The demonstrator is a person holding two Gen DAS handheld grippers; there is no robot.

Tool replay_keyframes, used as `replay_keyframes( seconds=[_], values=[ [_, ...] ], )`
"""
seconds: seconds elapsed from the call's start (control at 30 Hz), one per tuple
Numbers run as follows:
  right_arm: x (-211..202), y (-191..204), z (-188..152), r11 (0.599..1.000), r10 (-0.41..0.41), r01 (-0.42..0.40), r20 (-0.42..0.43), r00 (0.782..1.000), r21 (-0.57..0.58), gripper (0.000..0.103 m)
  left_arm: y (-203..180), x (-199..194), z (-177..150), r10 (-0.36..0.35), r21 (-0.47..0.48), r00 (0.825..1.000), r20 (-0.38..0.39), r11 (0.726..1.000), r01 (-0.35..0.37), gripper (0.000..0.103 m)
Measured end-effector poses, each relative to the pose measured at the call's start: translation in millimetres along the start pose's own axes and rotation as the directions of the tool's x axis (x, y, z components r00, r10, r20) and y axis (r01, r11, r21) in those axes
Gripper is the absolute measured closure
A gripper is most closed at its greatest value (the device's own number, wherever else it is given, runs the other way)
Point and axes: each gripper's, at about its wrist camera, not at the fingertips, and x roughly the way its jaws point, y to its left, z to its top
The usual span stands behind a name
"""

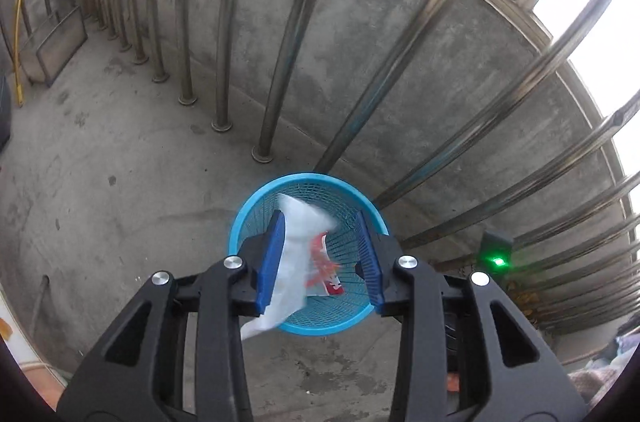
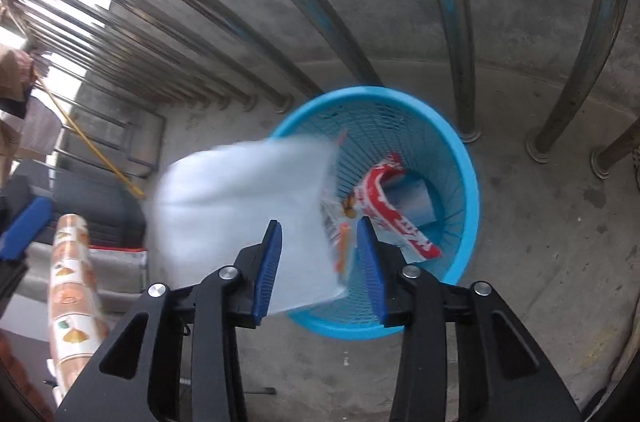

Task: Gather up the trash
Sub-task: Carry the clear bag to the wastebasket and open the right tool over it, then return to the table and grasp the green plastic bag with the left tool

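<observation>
On concrete floor, blurred white wrapper slants lengthwise into blue basket.

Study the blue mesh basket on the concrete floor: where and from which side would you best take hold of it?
Grip the basket by its solid upper rim, coming from above on the near side. It stands upright and open-topped; the railing posts crowd its far side, and the mesh wall offers less to pinch.

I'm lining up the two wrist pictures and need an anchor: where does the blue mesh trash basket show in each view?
Left wrist: blue basket sits low centre, partly behind the left gripper.
Right wrist: blue basket sits centre-right, above the right gripper.
Shared landmark: the red-and-white wrapper inside the basket, seen in the left wrist view too.
</observation>
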Motion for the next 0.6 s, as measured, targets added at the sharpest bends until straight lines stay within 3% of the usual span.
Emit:
replay_keyframes(
  seconds=[0.37,0.47,0.6],
  values=[
    [-54,21,-27,0.994,-0.003,0.013,0.088,0.996,-0.112,0.043,-1,-80,-3,0.056,0.044,0.993,0.099,0.997,-0.060,0.054],
    [-82,40,-42,0.986,-0.019,0.037,0.112,0.994,-0.163,0.037,-2,-124,-13,0.087,0.043,0.987,0.133,0.995,-0.093,0.044],
    [-112,66,-62,0.975,0.026,-0.003,0.105,0.994,-0.221,0.036,2,-188,-32,0.121,0.034,0.978,0.173,0.991,-0.128,0.037]
  ],
)
